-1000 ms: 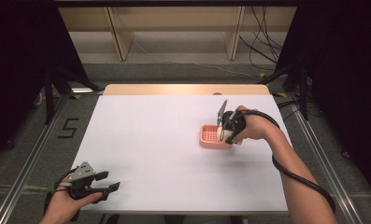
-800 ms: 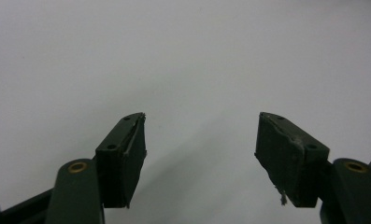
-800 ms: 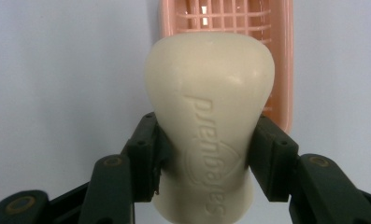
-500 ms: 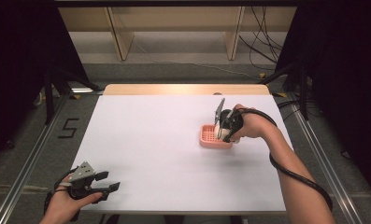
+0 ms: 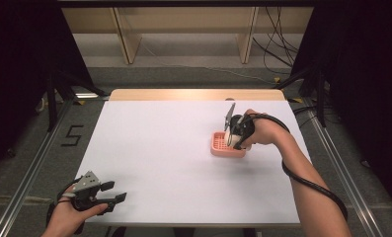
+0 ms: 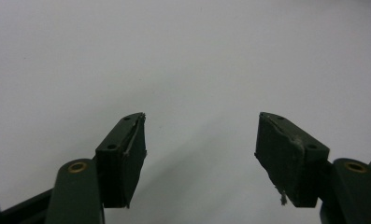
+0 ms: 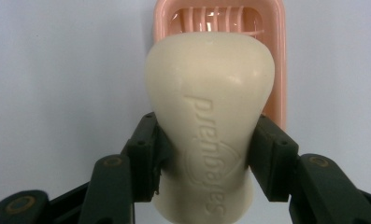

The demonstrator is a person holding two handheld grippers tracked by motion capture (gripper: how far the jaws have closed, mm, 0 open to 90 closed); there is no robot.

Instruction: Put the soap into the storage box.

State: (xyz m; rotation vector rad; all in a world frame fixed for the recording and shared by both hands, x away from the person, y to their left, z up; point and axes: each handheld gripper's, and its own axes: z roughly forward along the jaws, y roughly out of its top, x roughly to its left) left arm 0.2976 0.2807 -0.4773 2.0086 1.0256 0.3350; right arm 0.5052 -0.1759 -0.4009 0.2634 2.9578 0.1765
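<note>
In the right gripper view, the near half of the pink soap dish [image 7: 279,56] is covered by the soap bar [image 7: 211,126], whose lower end is cut off by the bottom edge. In the high view, the bar's embossed lettering cannot be resolved.

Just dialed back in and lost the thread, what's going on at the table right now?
The person's right gripper is clamped on a cream soap bar, holding it over a pink slatted soap dish on the white table. The left gripper rests near the table's front left corner, jaws open with nothing between them.
</note>
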